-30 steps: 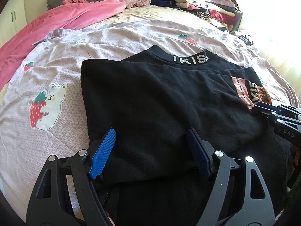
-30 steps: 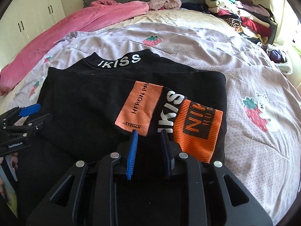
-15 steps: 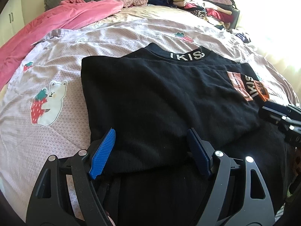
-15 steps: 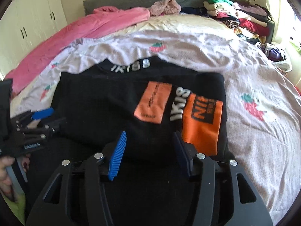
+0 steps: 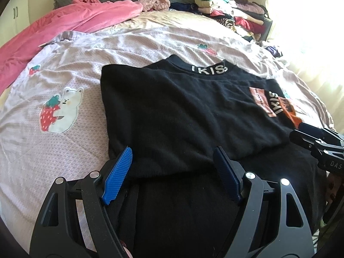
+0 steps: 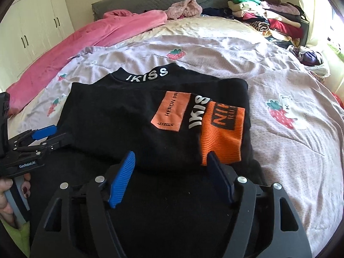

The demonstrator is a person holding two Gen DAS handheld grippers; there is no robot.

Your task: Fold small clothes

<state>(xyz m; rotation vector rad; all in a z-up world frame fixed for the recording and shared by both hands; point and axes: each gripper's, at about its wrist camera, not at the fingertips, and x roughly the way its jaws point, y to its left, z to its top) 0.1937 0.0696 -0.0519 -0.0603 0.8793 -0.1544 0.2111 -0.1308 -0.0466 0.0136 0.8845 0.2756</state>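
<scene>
Half folded: black top [image 6: 133, 116] lies flat mid-bed [image 6: 279, 68], hem doubled up toward collar, sleeve tucked across. Left gripper [image 5: 172, 172] wide open, empty. Right gripper [image 6: 169, 172] opening, nothing between jaws. Probably another fold left.

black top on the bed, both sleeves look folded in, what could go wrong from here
The orange cuff lies loose on top of the black top, so it may slide when the hem is lifted. The right gripper is opening with nothing pinched; the left gripper is open too. Uneven grabs at the hem could skew the fold.
</scene>
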